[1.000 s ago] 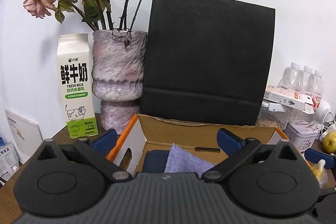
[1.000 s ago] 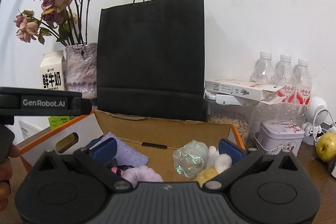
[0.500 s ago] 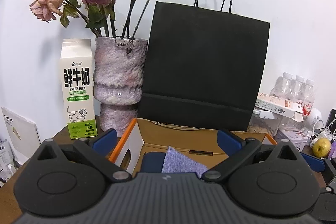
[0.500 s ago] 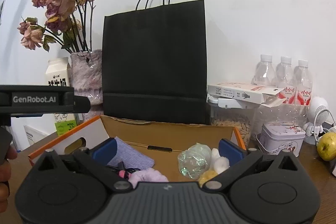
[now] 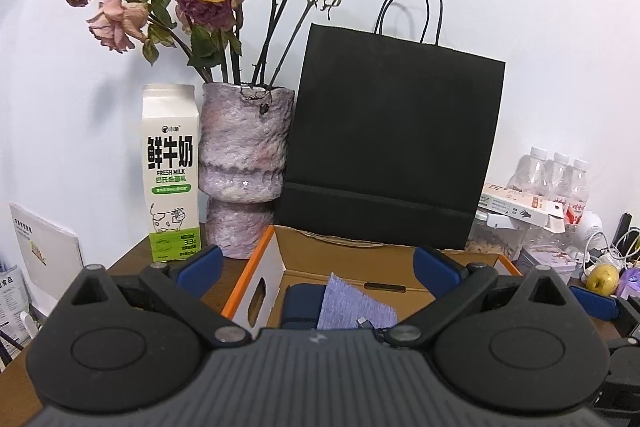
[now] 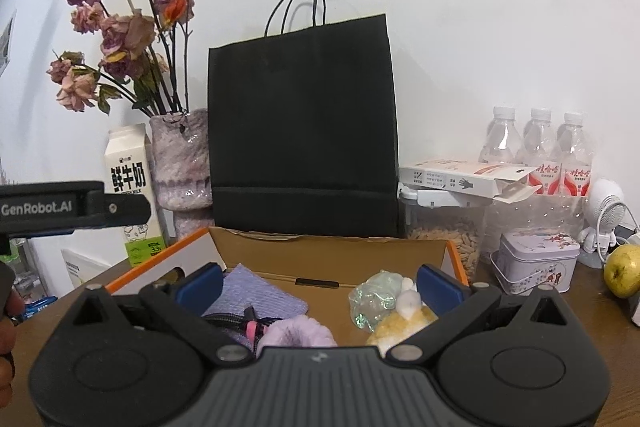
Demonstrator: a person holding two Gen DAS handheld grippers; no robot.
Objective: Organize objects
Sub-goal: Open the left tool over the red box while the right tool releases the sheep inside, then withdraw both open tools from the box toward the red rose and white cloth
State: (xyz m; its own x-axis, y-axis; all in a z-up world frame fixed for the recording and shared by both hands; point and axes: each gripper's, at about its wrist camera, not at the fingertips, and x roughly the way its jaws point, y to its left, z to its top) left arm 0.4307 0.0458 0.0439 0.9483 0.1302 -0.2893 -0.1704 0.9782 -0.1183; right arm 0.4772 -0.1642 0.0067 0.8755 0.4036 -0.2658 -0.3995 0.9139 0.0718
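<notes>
Both grippers, left and right, hover with fingers spread, empty, over the cardboard box. The plush toy inside looks soft and light; its body seems the best hold.

Plain white wall ahead of both grippers, evenly lit; dark brown wooden table beneath them, extending to the wall.

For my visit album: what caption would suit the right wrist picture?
Open right tool poised above a cardboard box of soft items, with a black paper bag and dried roses behind.
</notes>
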